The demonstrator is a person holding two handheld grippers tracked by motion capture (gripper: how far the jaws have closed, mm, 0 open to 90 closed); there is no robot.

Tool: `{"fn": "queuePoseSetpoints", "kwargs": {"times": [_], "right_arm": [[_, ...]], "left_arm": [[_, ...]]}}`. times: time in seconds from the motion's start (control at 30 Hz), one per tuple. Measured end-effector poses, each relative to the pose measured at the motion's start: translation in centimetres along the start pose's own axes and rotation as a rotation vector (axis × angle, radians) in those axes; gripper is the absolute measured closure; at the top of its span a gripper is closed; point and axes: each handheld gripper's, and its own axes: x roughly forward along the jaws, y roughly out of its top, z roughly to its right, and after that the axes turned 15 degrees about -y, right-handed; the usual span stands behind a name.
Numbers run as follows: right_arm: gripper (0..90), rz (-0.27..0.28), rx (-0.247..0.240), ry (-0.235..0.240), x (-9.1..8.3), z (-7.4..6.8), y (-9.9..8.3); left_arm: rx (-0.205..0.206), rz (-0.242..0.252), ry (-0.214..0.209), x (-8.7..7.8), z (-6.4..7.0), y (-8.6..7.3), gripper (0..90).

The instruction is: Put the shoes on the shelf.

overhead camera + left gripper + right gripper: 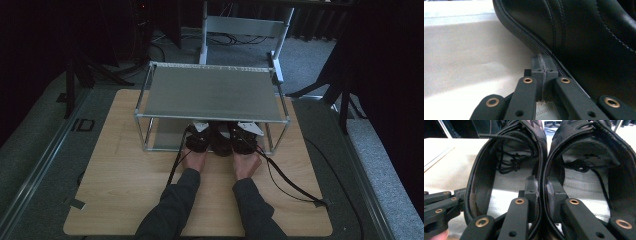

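I am seeing two black shoes (pixel 541 157) sitting side by side under the metal shelf (pixel 210 92), near its front edge. My right gripper (pixel 542 192) is pinching their two inner collars together. My left gripper (pixel 543 75) is clenched on nothing, pressing against the left shoe's outer side. The shelf is standing on a wooden table (pixel 125 190) in a dark room.

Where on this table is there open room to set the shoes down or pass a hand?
The top shelf of the rack is bare. The wooden table lies open left of the left hand and right of the right hand, apart from cables. Under the rack it is crowded: both tools and the black shoes sit there.
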Motion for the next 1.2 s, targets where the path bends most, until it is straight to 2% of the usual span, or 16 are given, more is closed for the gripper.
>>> {"fn": "queuePoseSetpoints", "kwargs": {"times": [0.1, 0.17, 0.23, 0.4, 0.47, 0.63, 0.73, 0.8, 0.87, 0.9, 0.93, 1.0, 1.07, 1.2], "right_arm": [[80.3, 0.015, -0.005, 0.001, 0.1, 0.0, 0.0], [80.3, 0.041, -0.013, -0.001, 0.2, -0.1, -0.2], [80.3, 0.044, -0.013, 0.001, 0.3, -0.1, -0.1], [80.3, 0.053, 0.014, -0.006, 0.4, -0.1, -0.2], [80.3, 0.047, 0.025, -0.006, 0.6, 0.0, 0.0], [80.1, 0.054, 0.026, -0.01, 0.8, 0.0, -0.1], [79.7, 0.061, 0.024, -0.013, 0.8, 0.0, -0.1], [79.1, 0.067, 0.024, -0.011, 0.9, 0.0, -0.1], [78.0, 0.083, 0.02, -0.009, 1.0, 0.0, -0.2], [77.0, 0.094, 0.014, -0.01, 1.1, 0.0, -0.2], [75.6, 0.102, 0.011, -0.01, 1.1, 0.0, -0.3], [67.3, 0.145, 0.004, 0.007, 1.4, 0.1, -0.4], [66.1, 0.169, -0.005, 0.008, 1.6, 0.2, -0.5], [63.4, 0.191, -0.019, 0.026, 1.7, 0.3, -0.6]], "left_arm": [[-0.003, 0.0, 0.001, 0.0, -0.1, 0.0, 90.0], [-0.023, 0.009, 0.013, 0.1, 0.0, 0.0, 90.0], [-0.045, 0.024, 0.022, 0.3, 0.1, 0.0, 90.0], [-0.047, 0.026, 0.022, 0.5, 0.2, 0.2, 90.0], [-0.036, 0.01, 0.025, 0.6, 0.1, 0.3, 90.0], [-0.018, -0.018, 0.032, 0.8, 0.1, 0.6, 90.0], [-0.034, 0.002, 0.033, 1.1, 0.1, 0.7, 90.0], [-0.032, -0.003, 0.03, 1.3, -0.1, 0.6, 90.0], [-0.01, -0.049, 0.022, 1.2, -0.4, 0.5, 90.0], [-0.026, -0.032, 0.02, 1.5, -0.3, 0.4, 90.0], [-0.026, -0.038, 0.016, 1.7, -0.4, 0.2, 90.0], [-0.013, -0.044, 0.022, 1.9, -0.3, 0.0, 90.0], [-0.031, -0.045, 0.02, 2.0, -0.3, 0.1, 90.0], [-0.026, -0.046, 0.011, 2.0, -0.4, 0.0, 90.0]]}}
